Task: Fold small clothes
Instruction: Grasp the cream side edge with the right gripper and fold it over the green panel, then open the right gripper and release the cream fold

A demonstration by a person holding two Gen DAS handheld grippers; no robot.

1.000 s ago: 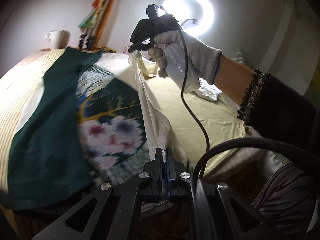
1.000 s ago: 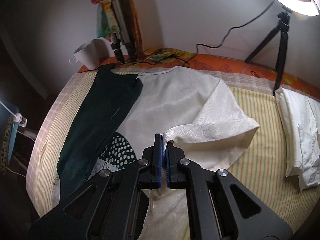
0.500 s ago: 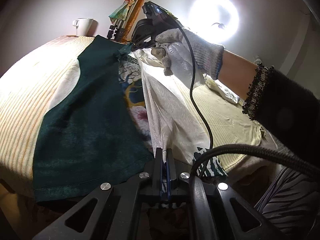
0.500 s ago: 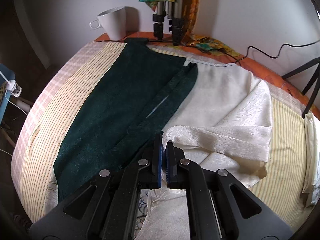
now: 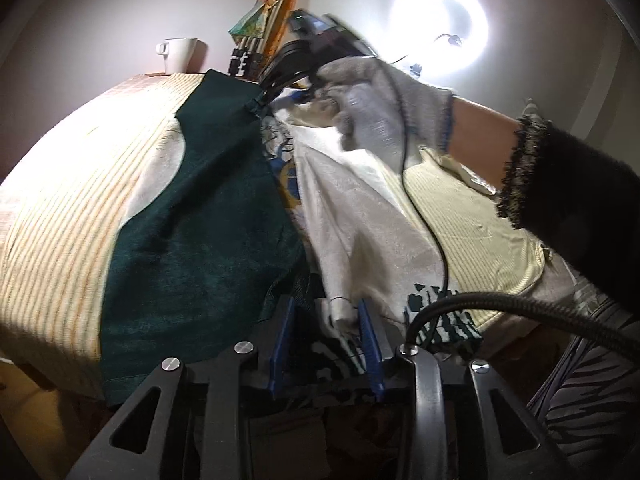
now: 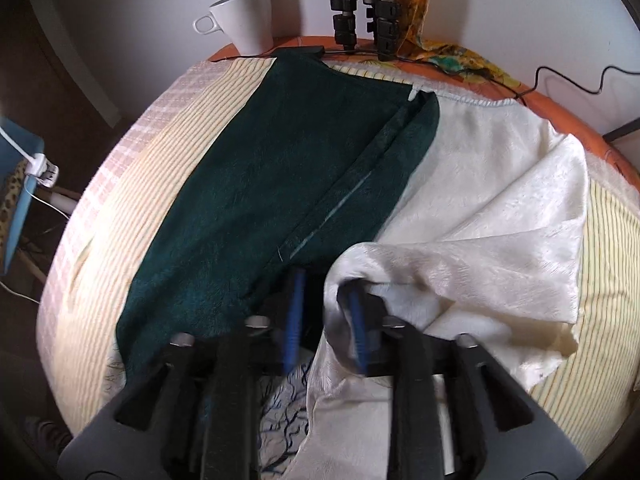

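A garment, dark green outside with a cream lining and a printed panel, lies half folded on the striped table cover. My left gripper sits at the near hem. Its jaws are opening, and a cream edge hangs loose between them. At the far end my right gripper is held by a gloved hand; in the left wrist view this right gripper is blurred. Its jaws are opening too, with a cream fold draped over one finger.
A white mug, tripod legs and a colourful scarf stand at the table's far edge, with cables trailing there. A ring light glares at the back. A blue box sits off the left side.
Both grippers carried the cloth leftward, so the green side now covers most of the print. Both pairs of jaws, shut on the fabric before, now stand apart.
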